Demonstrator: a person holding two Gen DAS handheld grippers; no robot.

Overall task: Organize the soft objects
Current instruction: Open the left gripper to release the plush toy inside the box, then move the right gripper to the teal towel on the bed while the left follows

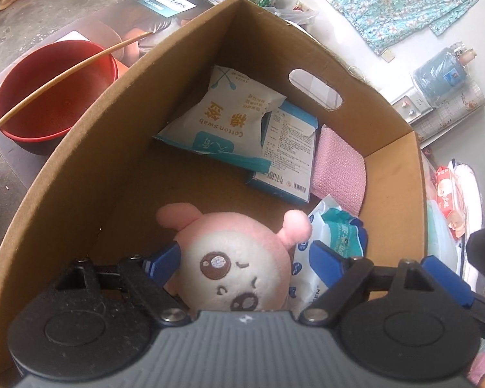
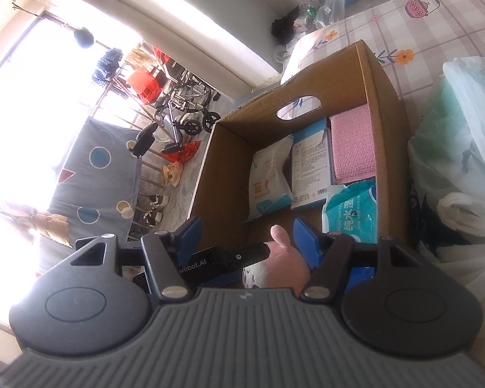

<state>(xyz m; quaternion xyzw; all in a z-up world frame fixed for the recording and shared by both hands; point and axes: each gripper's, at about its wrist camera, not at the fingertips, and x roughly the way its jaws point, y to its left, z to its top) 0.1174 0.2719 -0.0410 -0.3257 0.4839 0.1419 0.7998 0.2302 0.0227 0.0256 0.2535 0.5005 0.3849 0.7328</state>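
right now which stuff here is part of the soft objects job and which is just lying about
Part of the job:
- pink plush toy, between the left hand-held gripper fingers
- cardboard box
- cotton swab pack
- wet wipes pack
- pink cloth

Lying about:
- red basin
- wheelchair
- plastic bags

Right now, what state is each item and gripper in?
Pink plush toy: inside the box, between the left gripper's fingers.
Left gripper: open, left finger at the plush, right finger apart.
Right gripper: open, empty, above the box.
Cardboard box: open-topped.
Cotton swab pack: lying in the box.
Blue carton: flap open.
Pink cloth: flat.
Wet wipes pack: crumpled.
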